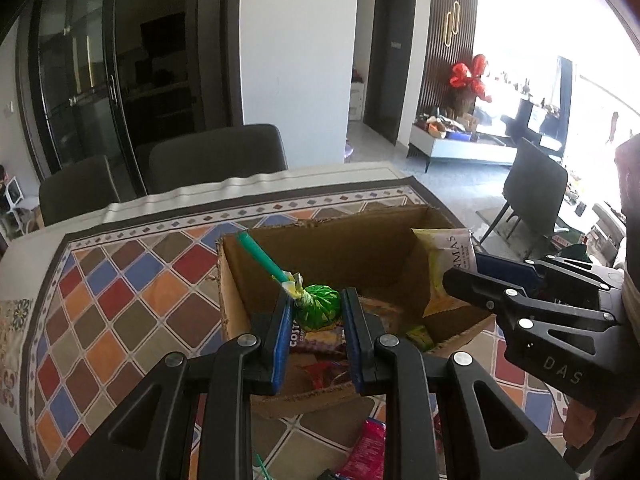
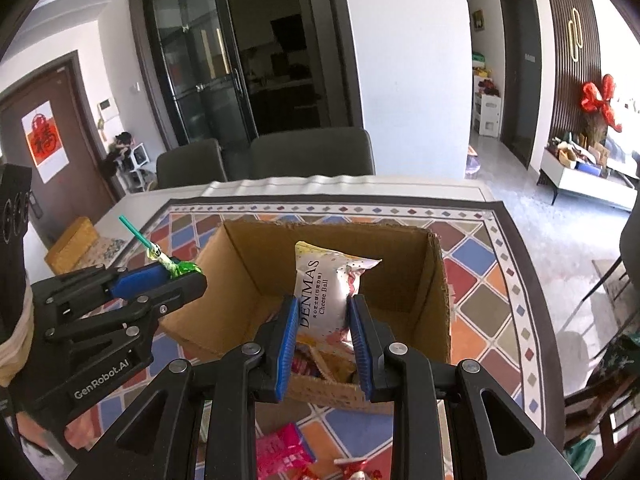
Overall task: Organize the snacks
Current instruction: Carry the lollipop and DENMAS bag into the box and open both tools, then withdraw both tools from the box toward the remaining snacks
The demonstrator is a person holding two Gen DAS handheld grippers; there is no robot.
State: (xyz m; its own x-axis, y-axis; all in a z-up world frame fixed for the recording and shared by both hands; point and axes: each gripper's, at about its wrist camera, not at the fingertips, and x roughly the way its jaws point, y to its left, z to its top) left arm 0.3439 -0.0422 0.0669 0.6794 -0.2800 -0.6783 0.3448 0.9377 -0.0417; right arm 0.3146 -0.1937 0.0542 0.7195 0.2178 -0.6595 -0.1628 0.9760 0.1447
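Note:
My left gripper [image 1: 318, 306] is shut on a green-wrapped lollipop [image 1: 318, 306] with a teal stick, held above the open cardboard box [image 1: 320, 240]. From the right wrist view that lollipop [image 2: 182, 268] pokes out of the left gripper [image 2: 188, 274] at the box's left wall. My right gripper [image 2: 324, 312] is shut on a white Denmas cheese ball bag [image 2: 328, 284], upright over the box [image 2: 340, 232] interior. The same bag [image 1: 446, 256] shows in the left wrist view at the box's right side, in the right gripper [image 1: 460, 276]. Several snack packets [image 1: 320, 344] lie on the box floor.
The box stands on a table with a diamond-patterned cloth [image 1: 132, 280]. Pink and red snack packets [image 2: 280, 452] lie on the cloth near the front edge. Two dark chairs [image 2: 312, 152] stand behind the table, and another chair [image 1: 532, 184] at the right.

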